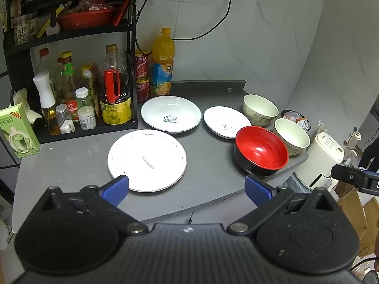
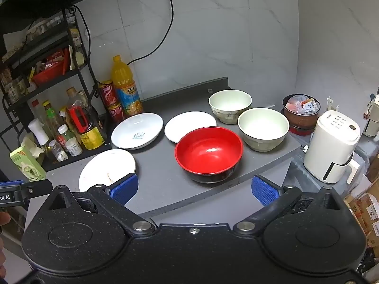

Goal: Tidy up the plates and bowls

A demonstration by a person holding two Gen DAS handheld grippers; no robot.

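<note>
On the grey counter lie a flat white plate at the front, a deep white "Sweet" plate behind it and a small white plate to the right. A red and black bowl and two cream bowls stand at the right. The right wrist view shows the flat plate, the "Sweet" plate, the small plate, the red bowl and the cream bowls. My left gripper is open and empty above the counter's front edge. My right gripper is open and empty before the red bowl.
A black rack with bottles stands at the back left, with an orange juice bottle and red cans beside it. A green carton stands at the far left. A brown bowl of packets and a white appliance sit right of the counter.
</note>
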